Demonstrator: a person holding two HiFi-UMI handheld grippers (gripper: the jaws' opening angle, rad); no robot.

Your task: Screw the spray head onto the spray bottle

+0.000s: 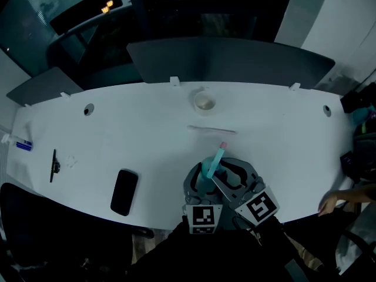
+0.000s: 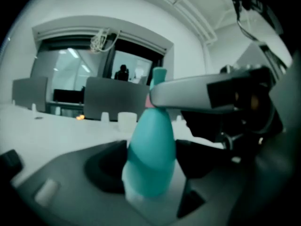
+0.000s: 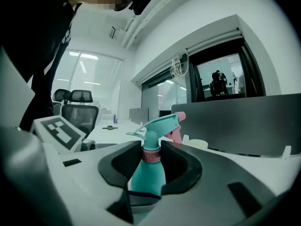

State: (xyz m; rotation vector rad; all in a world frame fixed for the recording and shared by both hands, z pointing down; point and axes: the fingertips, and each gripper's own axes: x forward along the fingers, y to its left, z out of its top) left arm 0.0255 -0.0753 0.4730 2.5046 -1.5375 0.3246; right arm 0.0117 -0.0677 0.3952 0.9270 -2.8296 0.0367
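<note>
A teal spray bottle (image 1: 205,180) is held up over the white table's (image 1: 147,134) near edge, between my two grippers. My left gripper (image 1: 198,187) is shut on the bottle's body (image 2: 150,149), its dark pads on either side. My right gripper (image 1: 226,176) reaches in from the right and is shut on the pink collar (image 3: 151,155) at the neck. The teal spray head (image 3: 157,124) with a pink nozzle tip (image 1: 222,146) sits on top of the bottle, pointing away from me. In the left gripper view a right-gripper finger (image 2: 188,95) crosses the bottle's neck and hides the collar.
A black phone (image 1: 124,191) lies at the near left. A black tool (image 1: 53,164) and a small blue-labelled item (image 1: 22,144) lie at the far left. A white cup (image 1: 204,101) and a thin rod (image 1: 211,129) lie behind the bottle. A person's hand (image 1: 329,201) rests at the right edge.
</note>
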